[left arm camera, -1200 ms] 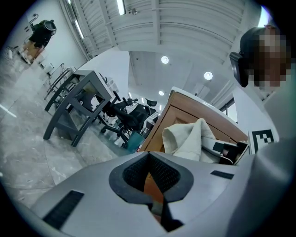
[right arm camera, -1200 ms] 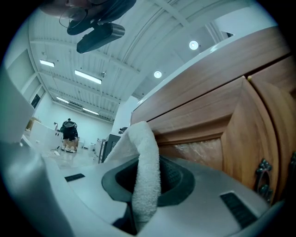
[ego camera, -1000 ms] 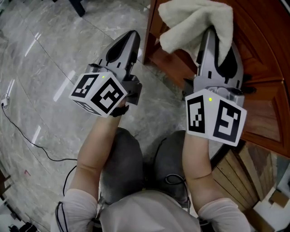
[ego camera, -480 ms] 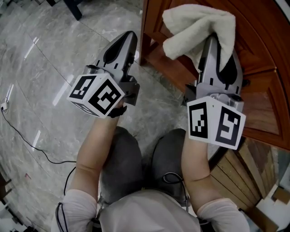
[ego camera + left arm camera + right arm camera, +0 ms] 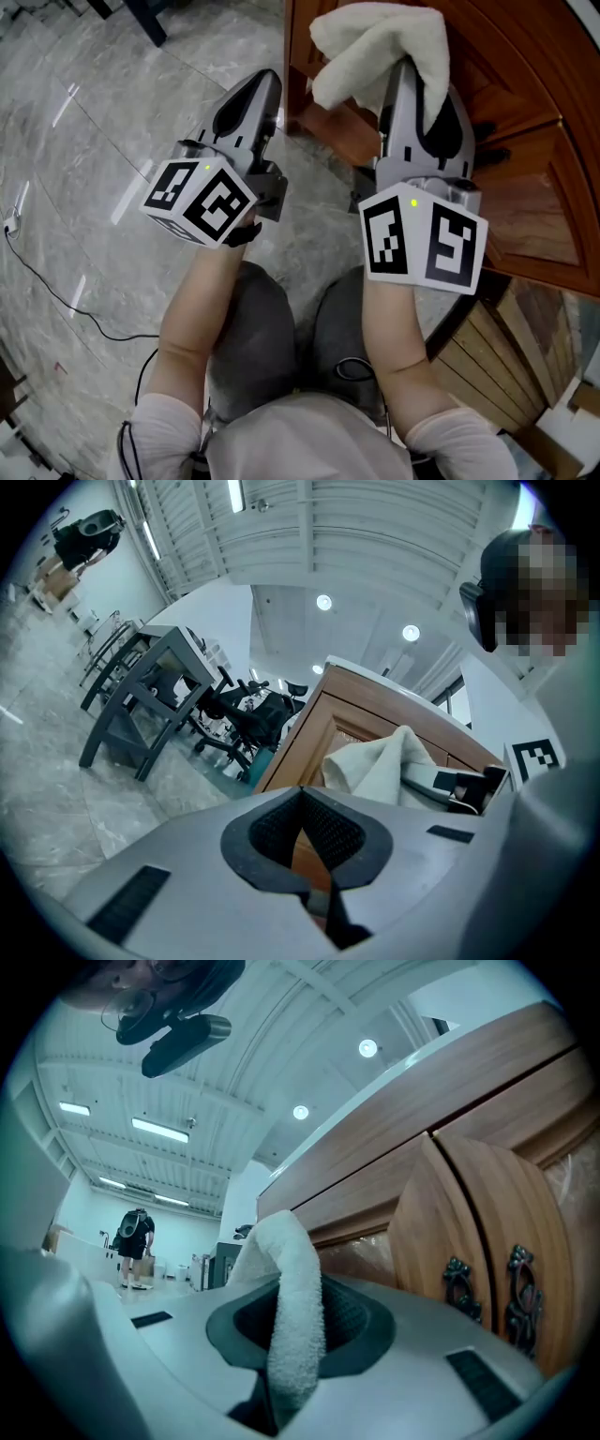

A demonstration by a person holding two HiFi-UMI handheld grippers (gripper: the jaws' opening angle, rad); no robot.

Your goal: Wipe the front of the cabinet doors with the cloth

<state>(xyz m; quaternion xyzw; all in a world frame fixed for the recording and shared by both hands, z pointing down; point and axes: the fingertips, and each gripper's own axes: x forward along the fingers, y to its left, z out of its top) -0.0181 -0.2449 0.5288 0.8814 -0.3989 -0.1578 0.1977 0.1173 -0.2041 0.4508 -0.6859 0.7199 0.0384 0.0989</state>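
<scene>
A grey marble floor [image 5: 84,141] fills the left of the head view, with a thin dark cable [image 5: 47,281] trailing across it. At the upper right stands a brown wooden cabinet [image 5: 525,112] with panelled doors. The person looks down over their own grey-trousered knees [image 5: 272,328] and two bare forearms, each ending in a grey gripper topped by a cube of black-and-white square markers.

The right gripper [image 5: 417,84] reaches to the cabinet's lower front. Its claw is clenched on a white terry cloth [image 5: 375,42]. In the right gripper view a fold of the cloth [image 5: 295,1279] is pinched between the two dark pads and rises above them in a loop. In the head view the cloth bunches over the gripper's tip and lies across the wood. Whether it presses on the door cannot be told. To the right of that claw a curved door [image 5: 487,1222] stands close, bearing two dark ornate metal handles [image 5: 457,1288] side by side.

The left gripper [image 5: 265,80] hangs over the floor just left of the cabinet's corner, apart from the cloth. In its own view the claw [image 5: 302,836] is closed tip to tip with nothing held — only a sliver of wood shows through the gap behind the tips. Beyond it are the cloth [image 5: 380,761], a grey desk [image 5: 141,686] and dark office chairs.
</scene>
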